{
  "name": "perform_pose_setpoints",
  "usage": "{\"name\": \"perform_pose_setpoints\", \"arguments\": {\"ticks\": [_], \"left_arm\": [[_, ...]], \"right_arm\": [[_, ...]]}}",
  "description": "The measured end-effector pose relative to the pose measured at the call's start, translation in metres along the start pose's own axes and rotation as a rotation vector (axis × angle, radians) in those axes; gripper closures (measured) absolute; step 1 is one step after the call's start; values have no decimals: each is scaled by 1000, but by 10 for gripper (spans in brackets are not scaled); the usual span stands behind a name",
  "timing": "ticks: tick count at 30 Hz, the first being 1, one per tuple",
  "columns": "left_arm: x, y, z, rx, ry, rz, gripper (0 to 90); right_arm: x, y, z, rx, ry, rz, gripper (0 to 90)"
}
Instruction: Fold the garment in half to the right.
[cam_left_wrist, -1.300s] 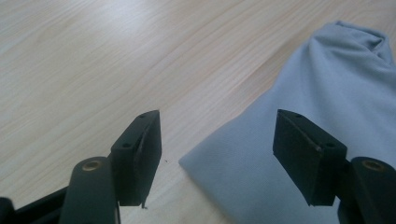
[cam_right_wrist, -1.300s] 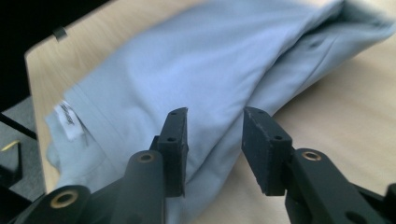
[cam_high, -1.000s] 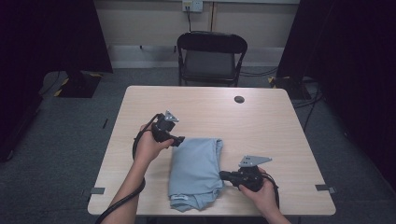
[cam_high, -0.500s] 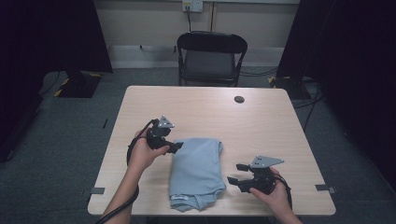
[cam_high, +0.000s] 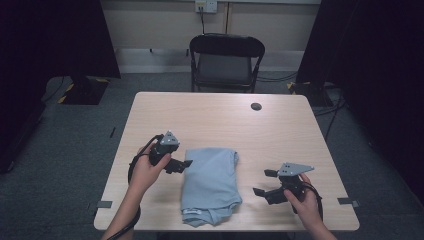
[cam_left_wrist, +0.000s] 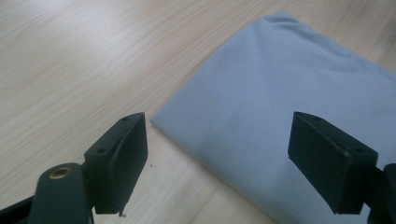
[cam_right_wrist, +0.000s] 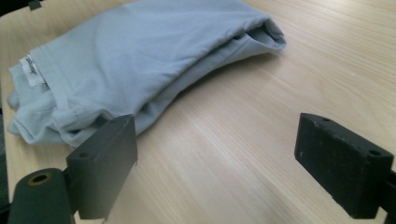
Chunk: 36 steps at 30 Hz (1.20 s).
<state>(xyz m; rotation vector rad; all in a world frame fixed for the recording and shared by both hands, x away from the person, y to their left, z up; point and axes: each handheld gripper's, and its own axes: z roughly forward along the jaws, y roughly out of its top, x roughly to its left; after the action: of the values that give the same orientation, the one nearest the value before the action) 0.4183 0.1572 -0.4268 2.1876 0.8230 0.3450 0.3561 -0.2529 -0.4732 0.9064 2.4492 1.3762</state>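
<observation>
2 black two-jaw grippers flank 1 folded light-blue cotton shirt (cam_high: 210, 184), which lies nr the front edge of the pale wooden table (cam_high: 220, 117), about mid-width. Left gripper (cam_high: 183, 163) sits just beside the shirt's left edge; jaws have just been opening, wide apart, nothing between them. Right gripper (cam_high: 264, 182) is near the front-right corner, clear of the shirt; its jaws also just opened, empty. Shirt's white label (cam_right_wrist: 31, 70) too blurred to read. Forearms cut off at the frame bottom.
</observation>
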Motion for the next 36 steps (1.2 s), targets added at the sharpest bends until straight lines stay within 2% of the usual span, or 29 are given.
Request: {"name": "perform_pose_setpoints", "arguments": {"ticks": [2,10,20,36], "left_arm": [[0,-1,-1,-2,0,1,198],[-2,-8,-6,-10,-12,8,195],[-4,-21,-9,-21,-23,-4,192],[-4,-45,-13,-22,-29,-18,192]], "right_arm": [[-2,-2,-2,1,-13,-6,128],[-10,-7,-9,3,-10,-15,127],[-17,-15,-14,23,-13,-22,127],[-31,-25,-29,21,-28,-13,127]]}}
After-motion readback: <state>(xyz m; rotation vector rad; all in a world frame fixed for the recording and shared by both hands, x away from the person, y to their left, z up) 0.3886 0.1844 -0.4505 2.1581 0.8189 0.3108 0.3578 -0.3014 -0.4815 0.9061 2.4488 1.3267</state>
